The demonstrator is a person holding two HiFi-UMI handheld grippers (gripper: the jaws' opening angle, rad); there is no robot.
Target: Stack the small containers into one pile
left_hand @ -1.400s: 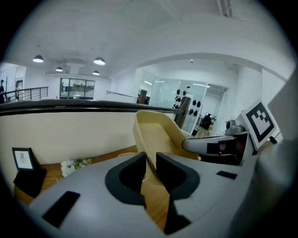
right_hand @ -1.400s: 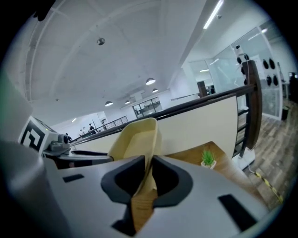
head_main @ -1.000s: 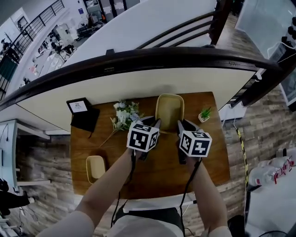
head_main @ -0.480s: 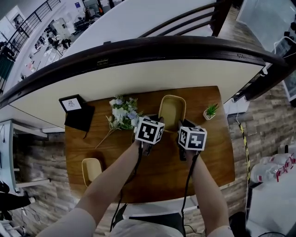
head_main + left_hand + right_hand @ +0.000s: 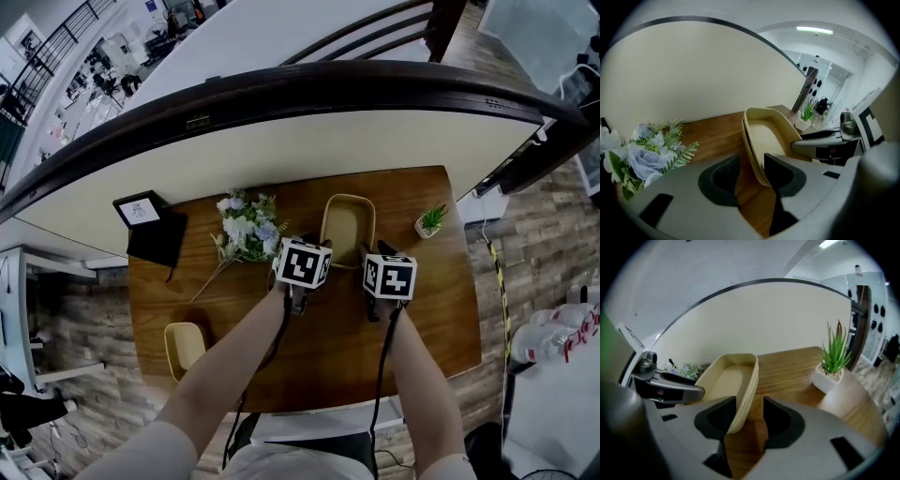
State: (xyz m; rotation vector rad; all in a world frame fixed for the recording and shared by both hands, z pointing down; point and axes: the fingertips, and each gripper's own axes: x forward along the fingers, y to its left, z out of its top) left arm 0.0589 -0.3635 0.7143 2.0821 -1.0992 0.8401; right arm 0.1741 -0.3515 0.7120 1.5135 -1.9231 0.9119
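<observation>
The stacked containers (image 5: 347, 227) on the counter (image 5: 309, 361) are released: the fingers of the left gripper (image 5: 750, 174) and the right gripper (image 5: 749, 417) have just been opened halfway, with a rim loosely between them.

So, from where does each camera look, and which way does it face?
Head view: on the person's head, facing steeply down at the wooden table; both forearms and marker cubes show.
Left gripper view: on the left tongs, facing along its jaws, just opened, the rim of the beige container between them.
Right gripper view: on the right tongs, likewise; jaws just opened, the opposite rim between them.
Shared: all three show the container.
</observation>
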